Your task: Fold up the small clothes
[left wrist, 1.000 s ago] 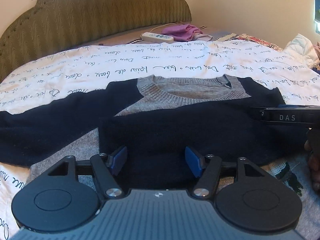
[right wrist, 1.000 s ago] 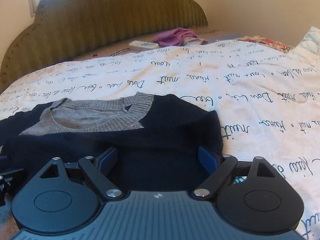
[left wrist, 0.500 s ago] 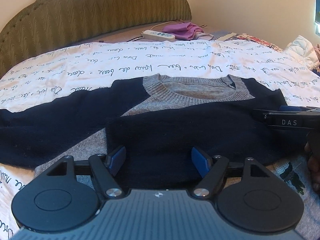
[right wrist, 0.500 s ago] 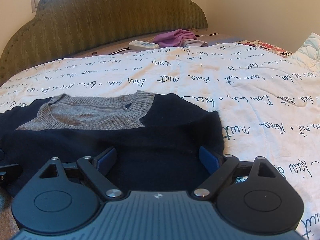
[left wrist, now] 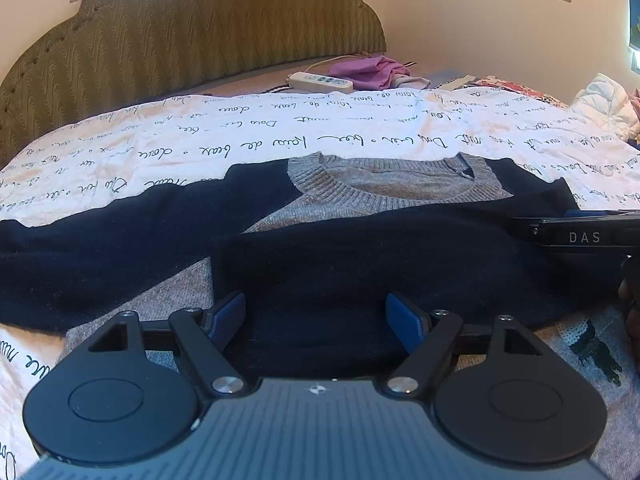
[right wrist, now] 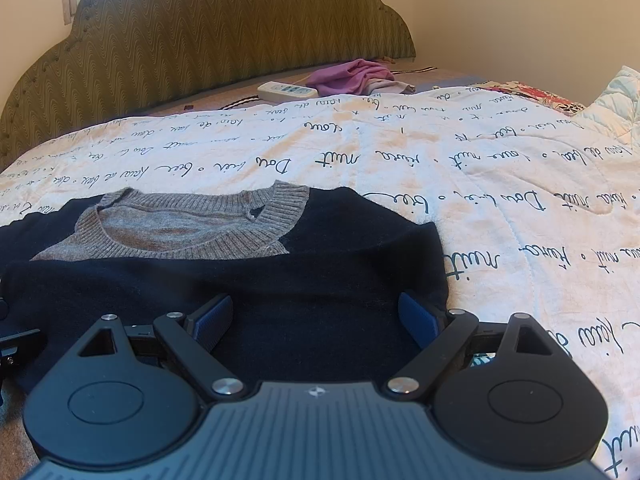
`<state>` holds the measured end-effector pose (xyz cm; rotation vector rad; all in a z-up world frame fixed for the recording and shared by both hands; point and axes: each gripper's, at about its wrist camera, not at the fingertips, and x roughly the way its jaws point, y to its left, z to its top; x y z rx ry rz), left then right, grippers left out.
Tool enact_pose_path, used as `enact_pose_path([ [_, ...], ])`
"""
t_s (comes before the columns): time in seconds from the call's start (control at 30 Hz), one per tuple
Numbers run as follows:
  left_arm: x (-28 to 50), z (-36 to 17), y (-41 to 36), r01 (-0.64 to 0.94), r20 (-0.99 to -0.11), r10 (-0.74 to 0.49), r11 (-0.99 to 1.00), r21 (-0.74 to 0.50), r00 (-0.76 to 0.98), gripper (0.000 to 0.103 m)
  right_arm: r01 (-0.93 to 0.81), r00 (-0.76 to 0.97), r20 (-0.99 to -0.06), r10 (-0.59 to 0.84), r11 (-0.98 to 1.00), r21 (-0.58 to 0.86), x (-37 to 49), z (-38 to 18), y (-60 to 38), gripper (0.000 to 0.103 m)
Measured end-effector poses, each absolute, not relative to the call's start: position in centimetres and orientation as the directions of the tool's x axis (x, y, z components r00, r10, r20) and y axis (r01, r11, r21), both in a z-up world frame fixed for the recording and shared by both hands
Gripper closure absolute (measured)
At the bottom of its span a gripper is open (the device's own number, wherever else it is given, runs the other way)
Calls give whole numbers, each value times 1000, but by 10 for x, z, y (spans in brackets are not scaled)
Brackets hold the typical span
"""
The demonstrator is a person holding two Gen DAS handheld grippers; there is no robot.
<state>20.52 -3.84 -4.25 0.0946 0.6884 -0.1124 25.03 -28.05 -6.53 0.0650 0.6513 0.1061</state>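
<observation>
A small navy and grey knit sweater (left wrist: 360, 256) lies flat on the bed, collar (left wrist: 392, 184) toward the headboard. One navy sleeve is folded across its chest; the other sleeve (left wrist: 92, 248) stretches out to the left. My left gripper (left wrist: 316, 316) is open and empty, low over the folded sleeve's near edge. My right gripper (right wrist: 316, 316) is open and empty over the sweater's (right wrist: 248, 280) right part near its side edge. The right gripper's side also shows at the right of the left wrist view (left wrist: 580, 232).
The white bedspread with black script (right wrist: 500, 168) covers the bed. A green padded headboard (left wrist: 200, 32) stands behind. A white power strip (left wrist: 320, 82) and purple cloth (left wrist: 368, 70) lie at the bed's head. A white quilted item (left wrist: 604, 108) sits far right.
Both grippers' jaws have spread a little wider. Both views have drawn back and risen slightly from the sweater. The sweater has not moved.
</observation>
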Motion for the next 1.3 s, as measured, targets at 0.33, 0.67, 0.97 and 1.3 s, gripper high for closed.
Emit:
enact_pose_path([
  [0.33,205,-42,-37,133,-637,-77,990,40,767,25,-78,790,-601,119,993,93,250,-65,-281,13],
  [0.67,205,-43,-36,135,-636,-87,990,27,767,24,-76,791,-602,113,993,86,251,-65,-279,13],
  [0.97,201,-39,-30,137,-619,-109,991,-3,778,21,-77,791,-601,117,993,92,251,-65,-280,13],
  [1.3,182,10,167,-341,-550,161,908,-243,820,15,-74,793,-599,114,993,90,250,-66,-279,13],
])
